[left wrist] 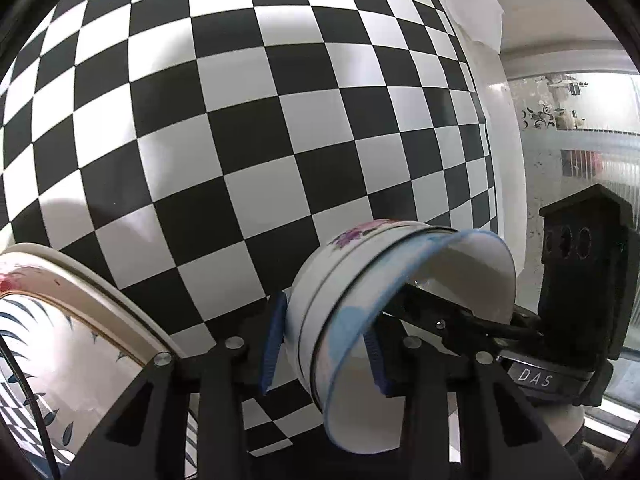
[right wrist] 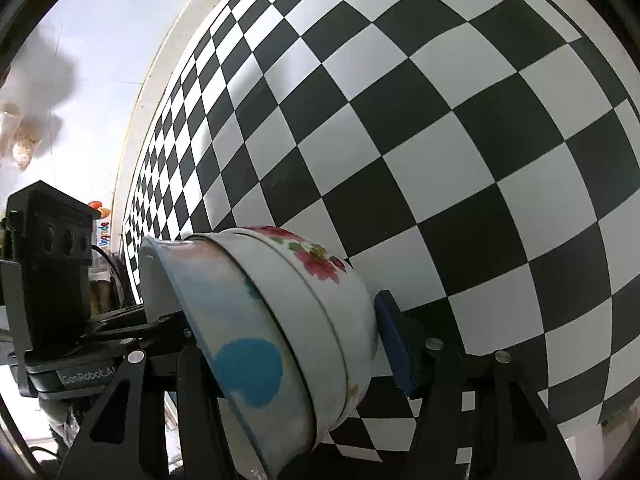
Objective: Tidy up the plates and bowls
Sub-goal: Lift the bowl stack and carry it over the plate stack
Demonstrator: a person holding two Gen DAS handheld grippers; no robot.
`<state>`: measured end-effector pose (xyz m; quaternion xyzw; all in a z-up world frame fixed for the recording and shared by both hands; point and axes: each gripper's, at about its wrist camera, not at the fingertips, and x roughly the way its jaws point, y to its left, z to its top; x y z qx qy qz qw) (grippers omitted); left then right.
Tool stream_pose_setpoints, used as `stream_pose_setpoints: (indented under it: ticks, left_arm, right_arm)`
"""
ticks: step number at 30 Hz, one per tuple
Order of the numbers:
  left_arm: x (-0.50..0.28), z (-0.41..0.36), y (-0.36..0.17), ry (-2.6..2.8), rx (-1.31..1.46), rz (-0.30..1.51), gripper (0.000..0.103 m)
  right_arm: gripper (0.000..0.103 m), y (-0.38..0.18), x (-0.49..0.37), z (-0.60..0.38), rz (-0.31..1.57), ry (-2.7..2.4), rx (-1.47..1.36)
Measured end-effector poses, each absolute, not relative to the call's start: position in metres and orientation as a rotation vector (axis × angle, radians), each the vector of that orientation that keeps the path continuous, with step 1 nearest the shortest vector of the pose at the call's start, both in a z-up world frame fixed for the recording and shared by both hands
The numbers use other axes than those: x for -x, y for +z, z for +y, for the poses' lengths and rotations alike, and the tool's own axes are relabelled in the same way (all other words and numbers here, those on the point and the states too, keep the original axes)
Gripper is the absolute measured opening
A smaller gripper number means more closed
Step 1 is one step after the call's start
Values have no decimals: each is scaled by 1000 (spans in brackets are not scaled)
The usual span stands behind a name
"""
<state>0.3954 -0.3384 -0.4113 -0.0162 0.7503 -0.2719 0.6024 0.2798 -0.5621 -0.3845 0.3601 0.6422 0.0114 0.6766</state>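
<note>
A stack of nested bowls (left wrist: 340, 320) is held tilted above the checkered table, gripped from both sides. The outer bowl is white with pink flowers (right wrist: 320, 264), the inner one has a blue rim and blue patches (right wrist: 248, 372). My left gripper (left wrist: 324, 356) is shut on the stack's walls, one blue pad outside, one inside. My right gripper (right wrist: 296, 352) is shut on the opposite side; it shows in the left wrist view (left wrist: 576, 280). A stack of plates (left wrist: 68, 328) with blue leaf pattern lies at lower left.
The black-and-white checkered tablecloth (left wrist: 248, 128) covers the table. The table's right edge meets a white frame and a frosted glass door (left wrist: 580, 140). A white paper sheet (left wrist: 476, 4) lies at the far corner. The left gripper's body shows in the right wrist view (right wrist: 52, 264).
</note>
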Motion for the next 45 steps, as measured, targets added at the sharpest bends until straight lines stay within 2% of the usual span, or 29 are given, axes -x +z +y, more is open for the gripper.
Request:
stream_pose_setpoints:
  ticks: [14, 22, 32, 45]
  left_arm:
    - [-392, -325, -397, -600, 58, 1677, 34]
    - [-393, -307, -366, -591, 89, 1629, 34]
    - [-398, -262, -331, -537, 113, 1564, 33]
    - [-401, -175, -331, -418, 211, 1548, 34]
  right_arm:
    - [55, -365, -301, -515, 1407, 69, -717]
    - [54, -335, -318, -486, 1374, 107, -691]
    - [52, -304, -338, -438, 1356, 194, -650]
    - [52, -305, -348, -367, 1418, 336, -567]
